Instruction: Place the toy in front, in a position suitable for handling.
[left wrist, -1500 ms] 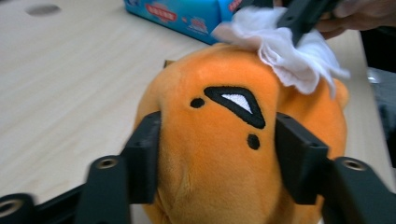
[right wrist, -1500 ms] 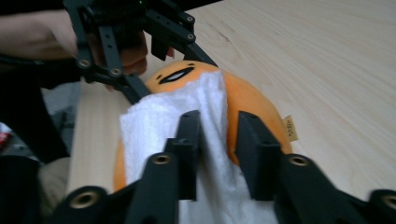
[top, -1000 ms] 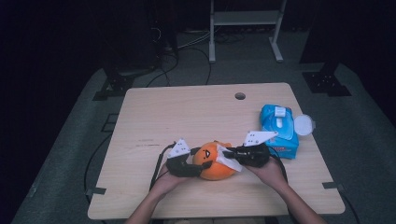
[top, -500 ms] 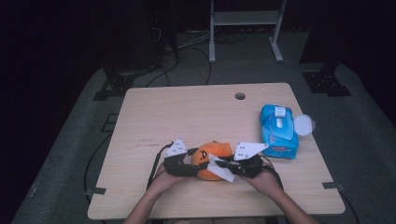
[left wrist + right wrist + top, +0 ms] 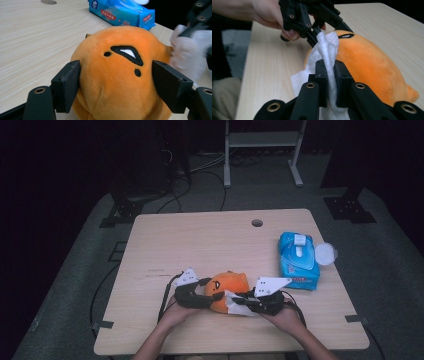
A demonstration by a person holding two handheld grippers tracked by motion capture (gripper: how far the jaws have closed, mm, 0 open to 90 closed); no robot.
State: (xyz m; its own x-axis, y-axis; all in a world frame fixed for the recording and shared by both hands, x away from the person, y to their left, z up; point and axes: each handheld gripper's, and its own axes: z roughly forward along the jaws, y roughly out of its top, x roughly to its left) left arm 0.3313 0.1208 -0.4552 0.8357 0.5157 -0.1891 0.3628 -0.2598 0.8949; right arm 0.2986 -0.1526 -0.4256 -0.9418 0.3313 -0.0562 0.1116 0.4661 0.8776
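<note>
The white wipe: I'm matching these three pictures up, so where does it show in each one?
High view: white wipe low centre, against the orange plush toy, at the right gripper.
Left gripper view: blurred at the right edge, beside the toy.
Right gripper view: centre, pinched in that gripper's jaws.
Shared landmark: the orange plush toy.

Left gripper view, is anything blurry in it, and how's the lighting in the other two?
Left gripper view: the orange plush toy is sharp, but the white wipe at the right edge is smeared by blur. Right gripper view: evenly lit, the wipe pinched in the right tool is crisp, while the hand behind looks soft. High view: the table is lit, the surroundings nearly black.
</note>
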